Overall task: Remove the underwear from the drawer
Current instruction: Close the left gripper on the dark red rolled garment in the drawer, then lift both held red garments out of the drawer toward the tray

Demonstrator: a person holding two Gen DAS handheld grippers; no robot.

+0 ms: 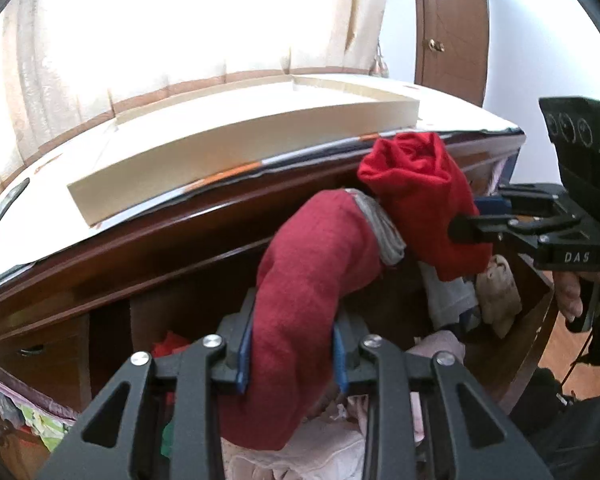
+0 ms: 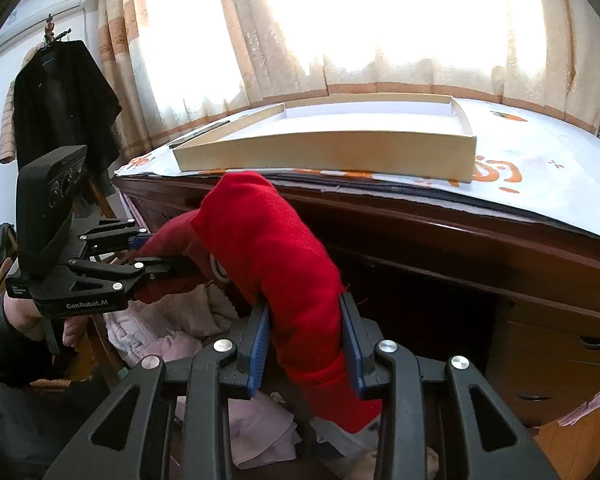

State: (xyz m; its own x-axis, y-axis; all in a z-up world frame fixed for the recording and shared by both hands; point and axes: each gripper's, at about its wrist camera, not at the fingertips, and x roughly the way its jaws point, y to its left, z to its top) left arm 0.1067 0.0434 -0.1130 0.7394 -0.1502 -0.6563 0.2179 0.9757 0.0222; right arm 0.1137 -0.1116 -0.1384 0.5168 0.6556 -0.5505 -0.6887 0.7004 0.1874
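My left gripper (image 1: 294, 344) is shut on a dark red rolled garment (image 1: 312, 272) with a grey band at its far end. It arches up above the open drawer (image 1: 528, 340). My right gripper (image 2: 306, 332) is shut on a brighter red rolled garment (image 2: 272, 248), also lifted above the drawer. In the left wrist view the right gripper (image 1: 466, 216) comes in from the right, and its bright red roll (image 1: 416, 188) touches the dark red one. In the right wrist view the left gripper (image 2: 160, 250) sits at the left, clamped on the dark red piece (image 2: 168, 236).
The drawer holds pale pink and white clothes (image 2: 160, 332). A shallow cream box (image 2: 328, 152) lies on the dresser top (image 2: 540, 184) just behind the garments. Lower drawers (image 2: 560, 360) are to the right. A black coat (image 2: 60, 96) hangs at the left. A person's hand (image 1: 568, 292) holds the right gripper.
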